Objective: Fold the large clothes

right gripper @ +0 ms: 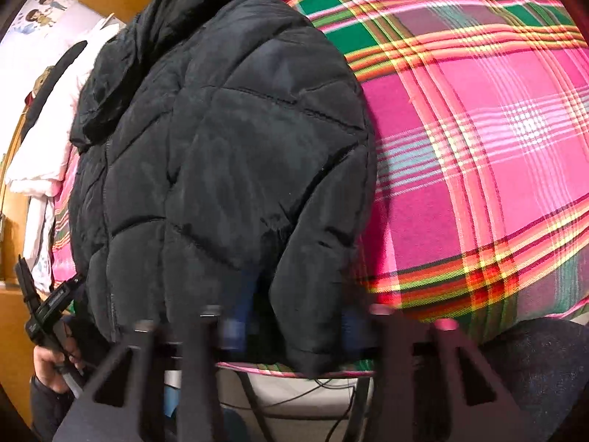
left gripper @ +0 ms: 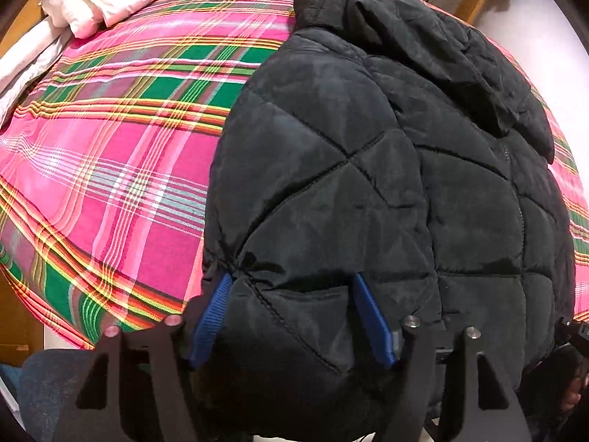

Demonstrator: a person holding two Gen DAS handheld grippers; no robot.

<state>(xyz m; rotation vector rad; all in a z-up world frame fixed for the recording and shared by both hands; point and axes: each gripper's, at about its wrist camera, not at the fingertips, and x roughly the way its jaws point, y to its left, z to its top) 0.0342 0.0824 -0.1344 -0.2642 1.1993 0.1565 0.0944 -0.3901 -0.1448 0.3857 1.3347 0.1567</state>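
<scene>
Well, black puffer jacket (left gripper: 368, 202) on plaid bedspread (left gripper: 110, 184), white bedding (left gripper: 73, 7) beyond, left tongs (left gripper: 294, 283) spread, right tongs (right gripper: 294, 316) blurred, cannot tell.

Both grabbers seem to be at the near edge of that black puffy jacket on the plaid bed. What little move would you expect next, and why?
Probably the left gripper closes on the hem. Its blue fingers straddle a bulge of the black jacket but stand apart, while the right gripper, blurred, appears to have jacket fabric between its fingers. With both corners pinched, the near edge could be lifted and folded toward the collar over the plaid bedcover.
</scene>
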